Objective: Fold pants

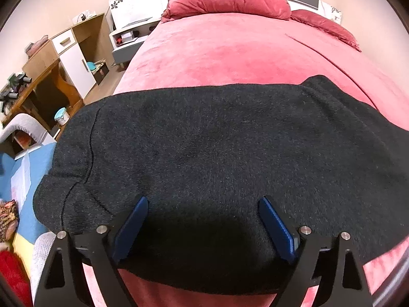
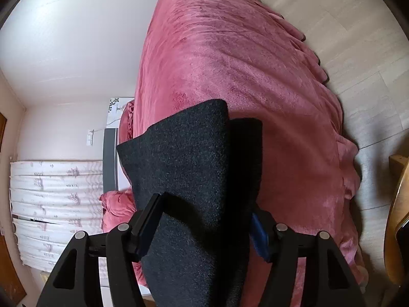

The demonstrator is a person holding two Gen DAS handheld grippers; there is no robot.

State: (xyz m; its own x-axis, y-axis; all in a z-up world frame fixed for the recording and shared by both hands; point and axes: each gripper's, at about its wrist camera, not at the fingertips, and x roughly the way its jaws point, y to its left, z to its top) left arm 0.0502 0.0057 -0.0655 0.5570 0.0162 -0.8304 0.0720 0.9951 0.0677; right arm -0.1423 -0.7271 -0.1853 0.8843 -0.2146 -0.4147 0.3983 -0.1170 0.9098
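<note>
Pants point(image 1: 217, 153) lie folded flat on the bed point(image 1: 230, 51), at its near edge, a seam running along their left side. Left gripper point(image 1: 203, 202) hangs over the pants' near edge, jaws spread wide, pads clear of the cloth, holding nothing. In the right wrist view the pants point(image 2: 194, 166) pass between the right gripper point(image 2: 207, 204) jaws; they stand partly open, and the far pad is half hidden by cloth, so I can't tell if it presses. I'd judge this a release after a fold. To do it well: back both grippers straight out from the pants, don't snag the top layer, keep edges stacked. Check that corner by the right gripper, it looks lifted off the bed.
</note>
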